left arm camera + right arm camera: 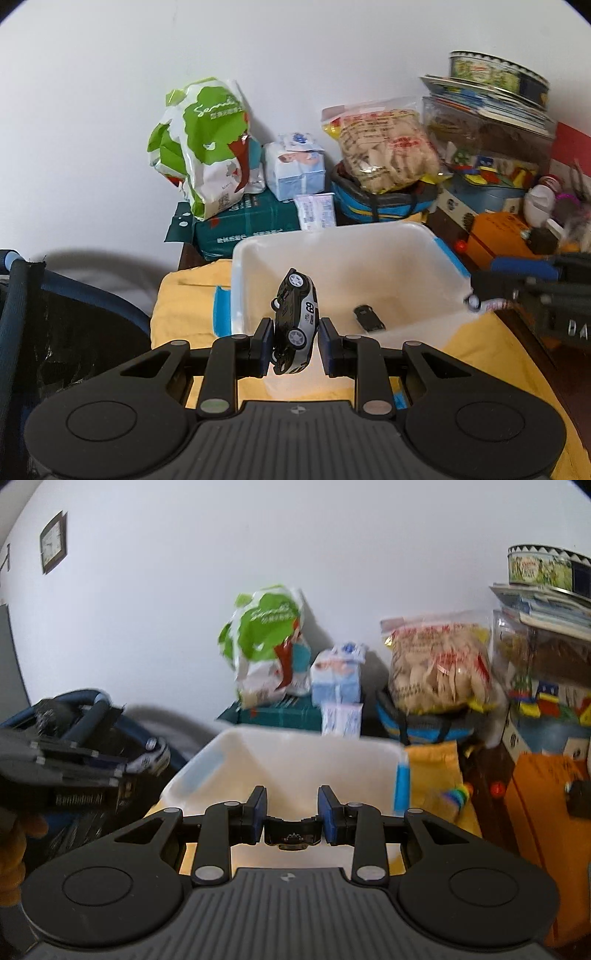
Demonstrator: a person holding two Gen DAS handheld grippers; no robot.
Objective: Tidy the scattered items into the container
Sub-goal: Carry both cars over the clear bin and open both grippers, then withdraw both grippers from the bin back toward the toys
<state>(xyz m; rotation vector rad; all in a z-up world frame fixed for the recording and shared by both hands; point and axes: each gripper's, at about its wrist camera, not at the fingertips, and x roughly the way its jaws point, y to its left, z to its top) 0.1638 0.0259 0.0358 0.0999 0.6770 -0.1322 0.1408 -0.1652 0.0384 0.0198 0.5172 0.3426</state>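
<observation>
Two grippers, one container, assorted stock, listed by size; yellow cloth covers the table, spread under everything else; white container, open-topped with blue tape on its rim, sits on the cloth in front of both grippers; green-and-white bag stands upright against the wall on a dark green pack behind the container; clear bag of pale snacks rests on a blue-edged basket to the right of that; pale blue tissue pack stands between the two bags; left gripper, jaws clenched on a black-and-silver toy car, which hangs nose-down, tail-up, above the near wall of the container; right gripper, jaws clamped on a small black toy car, seen end-on and held level between the blue pads over the near edge of the container, its far side blurred; small dark toy car lies alone on the container floor, toward the right side, apart from both held cars.
</observation>
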